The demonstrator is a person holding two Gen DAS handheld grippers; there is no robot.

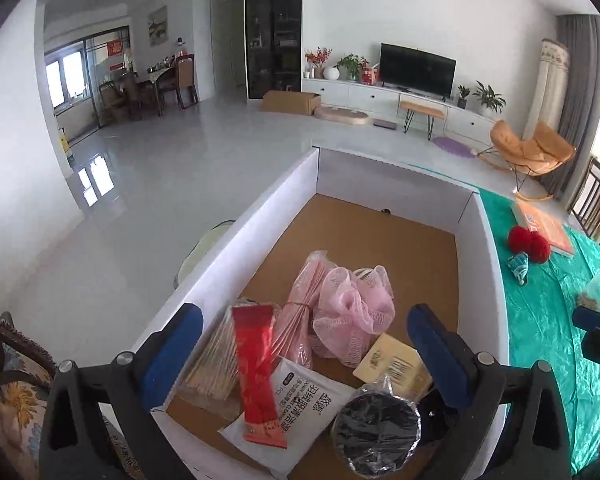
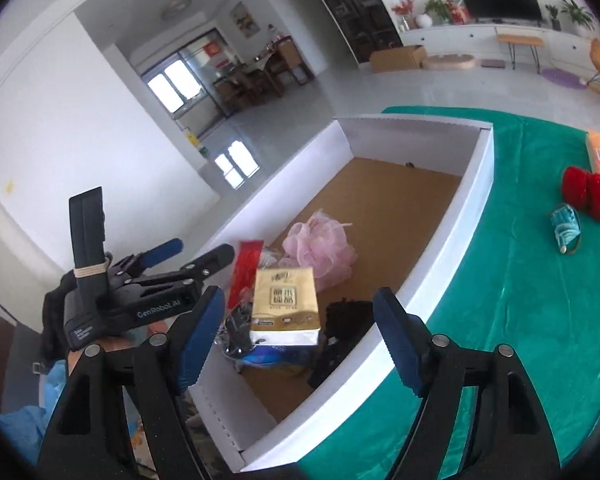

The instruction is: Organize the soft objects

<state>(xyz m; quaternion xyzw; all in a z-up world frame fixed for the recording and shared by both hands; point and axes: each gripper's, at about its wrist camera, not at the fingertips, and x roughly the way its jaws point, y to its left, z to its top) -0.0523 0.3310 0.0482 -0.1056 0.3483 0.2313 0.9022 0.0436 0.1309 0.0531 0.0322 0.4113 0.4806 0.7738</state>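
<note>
On the bench [image 2: 520, 300], which has a green cloth over it, sits a big white box [image 1: 488, 248] with a brown floor. The soft things lie in a heap at the near end of the box: a pink bath puff [image 1: 354, 308], a pink packet [image 1: 300, 308] touching its left side, a long red packet [image 1: 258, 372] lying on a white pouch [image 1: 312, 404] with writing on it, a clear packet of thin sticks [image 1: 216, 364], a yellow tissue pack [image 2: 284, 300] and a black shiny bundle [image 1: 376, 428]. The left gripper [image 1: 304, 352] hangs over this heap with its jaws wide apart and nothing in them. The right gripper [image 2: 300, 336] is over the near corner of the box, jaws wide apart too, with nothing held; the tissue pack shows between them, down in the box. Out on the green cloth, well apart from the box, lie two red yarn balls [image 2: 590, 192], a small blue-green cloth thing [image 2: 566, 230] just beside them, and an orange book [image 1: 544, 226].
</note>
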